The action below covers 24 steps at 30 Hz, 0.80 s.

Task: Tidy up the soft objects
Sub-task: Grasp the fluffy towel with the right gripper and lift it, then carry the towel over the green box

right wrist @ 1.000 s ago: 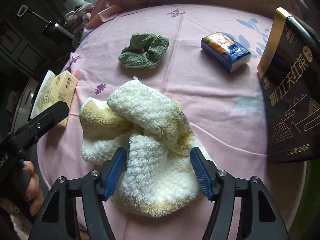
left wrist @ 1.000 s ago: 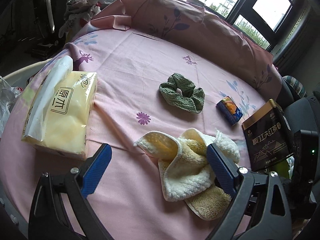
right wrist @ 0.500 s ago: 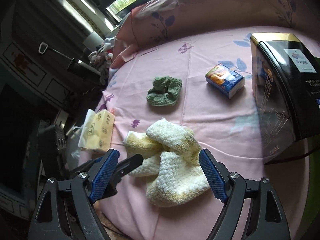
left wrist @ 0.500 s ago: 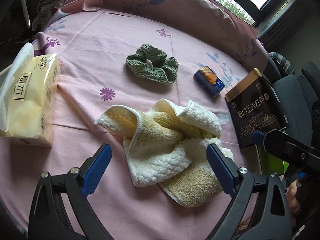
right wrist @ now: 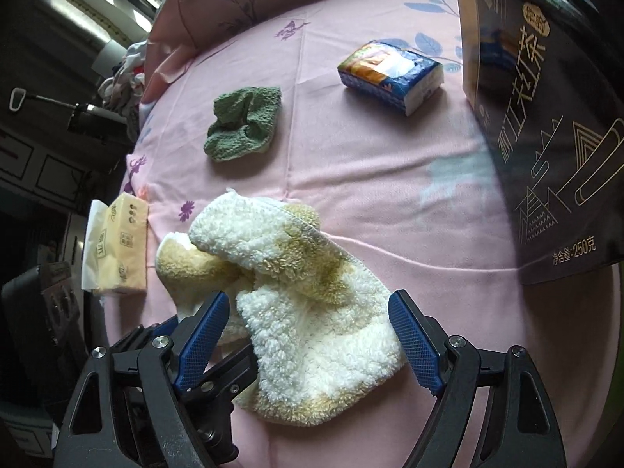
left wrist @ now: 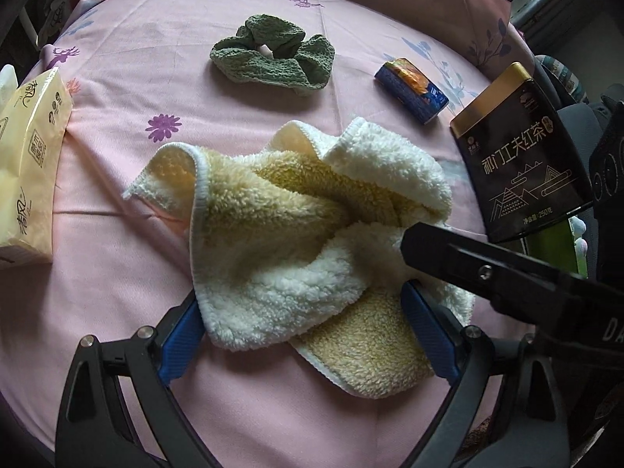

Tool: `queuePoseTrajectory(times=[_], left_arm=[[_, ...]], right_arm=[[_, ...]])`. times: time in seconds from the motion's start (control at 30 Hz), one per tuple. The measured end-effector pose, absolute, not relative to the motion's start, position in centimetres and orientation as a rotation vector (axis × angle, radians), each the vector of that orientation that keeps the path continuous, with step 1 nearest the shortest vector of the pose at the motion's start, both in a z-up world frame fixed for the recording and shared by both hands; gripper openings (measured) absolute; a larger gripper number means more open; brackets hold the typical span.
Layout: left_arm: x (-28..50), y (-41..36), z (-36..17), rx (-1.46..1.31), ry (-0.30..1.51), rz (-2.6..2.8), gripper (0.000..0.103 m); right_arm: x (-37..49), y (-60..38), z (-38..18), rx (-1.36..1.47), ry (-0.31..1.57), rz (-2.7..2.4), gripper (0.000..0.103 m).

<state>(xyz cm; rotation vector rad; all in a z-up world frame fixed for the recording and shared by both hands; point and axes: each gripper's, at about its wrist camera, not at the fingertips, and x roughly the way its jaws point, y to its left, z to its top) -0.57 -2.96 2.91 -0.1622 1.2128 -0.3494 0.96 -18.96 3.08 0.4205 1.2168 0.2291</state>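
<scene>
While its lid stays on, the tea tin (left wrist: 522, 163) stands upright

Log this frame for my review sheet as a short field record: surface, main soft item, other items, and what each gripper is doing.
surface: pink floral cloth
main item: cream-and-yellow fleece towel, crumpled, lying on the cloth
other soft item: green scrunchie, beyond the towel, apart from it
other items: yellow tissue pack; small blue tissue packet; black tea tin
left gripper: open, jaws astride the towel's near edge
right gripper: open, jaws just opened wider, towel between them, not gripped
</scene>
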Motion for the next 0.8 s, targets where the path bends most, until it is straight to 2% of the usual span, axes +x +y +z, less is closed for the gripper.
queuePoseTrajectory(times=[0.03, 0.13, 0.2, 0.23, 0.27, 0.3, 0.33, 0.43, 0.5, 0.8], left_arm=[[-0.6, -2.9, 2.9, -0.167, 1.208, -0.358, 0.093], [-0.7, -3.3, 3.0, -0.172, 1.203, -0.399, 0.081], [-0.9, -3.8, 3.1, -0.174, 1.203, -0.447, 0.066], [-1.0, -4.2, 3.1, -0.188, 1.208, -0.488, 0.064], [-1.2, -4.5, 3.1, -0.205, 1.215, -0.526, 0.056], [-1.2, -4.7, 3.1, -0.225, 1.22, -0.55, 0.046], [-1.1, -4.8, 3.0, -0.243, 1.226, -0.562, 0.044], [-1.2, -4.6, 3.4, -0.264, 1.212, -0.568, 0.041], [-1.6, -4.4, 4.3, -0.267, 1.164, -0.577, 0.038], [-5.3, -4.8, 10.9, -0.237, 0.847, -0.647, 0.038]], right_arm=[[1.1, -18.9, 2.6, 0.435, 1.23, 0.236, 0.084], [1.4, -18.4, 1.8, 0.513, 1.23, 0.319, 0.084], [1.4, -18.1, 1.7, 0.518, 1.221, 0.324, 0.084], [1.4, -18.0, 1.6, 0.531, 1.213, 0.336, 0.084], [1.4, -17.8, 1.6, 0.541, 1.209, 0.353, 0.08], [1.4, -17.7, 1.5, 0.546, 1.209, 0.37, 0.065], [1.5, -17.6, 1.3, 0.569, 1.223, 0.397, 0.057], [1.4, -17.7, 1.3, 0.589, 1.214, 0.392, 0.05], [1.1, -17.5, 2.1, 0.574, 1.186, 0.404, 0.05], [-2.1, -18.4, 9.5, 0.476, 0.945, 0.43, 0.05]])
